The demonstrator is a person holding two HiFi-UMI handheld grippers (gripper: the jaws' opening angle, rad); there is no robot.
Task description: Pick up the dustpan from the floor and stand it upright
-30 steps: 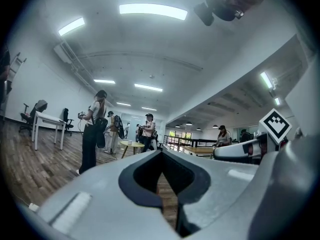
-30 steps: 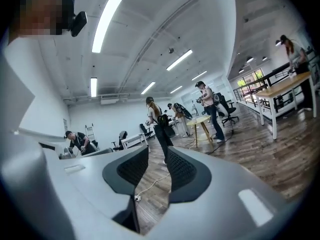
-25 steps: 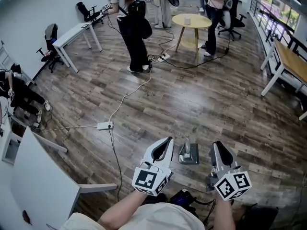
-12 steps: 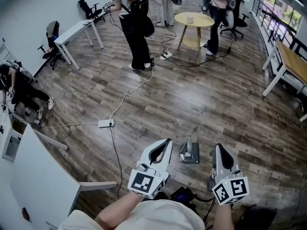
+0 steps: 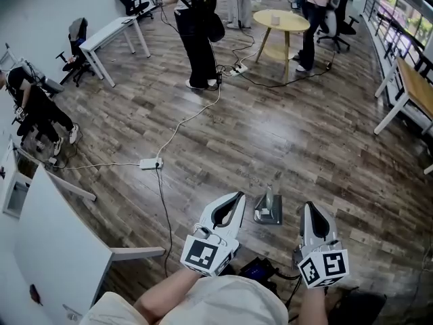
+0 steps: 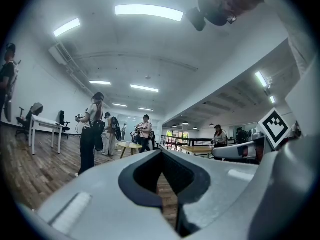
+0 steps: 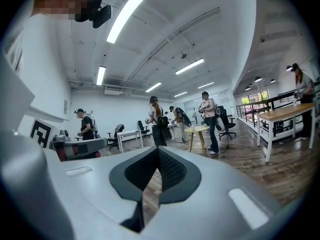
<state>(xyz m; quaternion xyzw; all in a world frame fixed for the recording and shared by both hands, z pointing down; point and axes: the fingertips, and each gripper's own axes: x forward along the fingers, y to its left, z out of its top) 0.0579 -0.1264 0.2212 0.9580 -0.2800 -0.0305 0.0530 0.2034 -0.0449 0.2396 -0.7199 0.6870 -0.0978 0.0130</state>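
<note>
The grey dustpan (image 5: 268,209) stands on the wood floor in the head view, its short handle pointing up, between my two grippers and a little ahead of them. My left gripper (image 5: 236,198) is held to its left, jaws closed together and holding nothing. My right gripper (image 5: 308,206) is to its right, also shut and empty. Neither touches the dustpan. In the left gripper view the left gripper (image 6: 161,153) points out over the room, and in the right gripper view the right gripper (image 7: 158,149) does too; the dustpan does not show in either.
A white cable with a power strip (image 5: 149,162) runs over the floor at the left. A white desk (image 5: 57,244) stands close at the lower left. Several people stand around a round yellow table (image 5: 279,21) at the back. A wooden table (image 5: 414,80) is at the right.
The head view has shifted a little, so the room sits lower in the picture. Both grippers drew slightly back toward the body. The dustpan has stayed in place.
</note>
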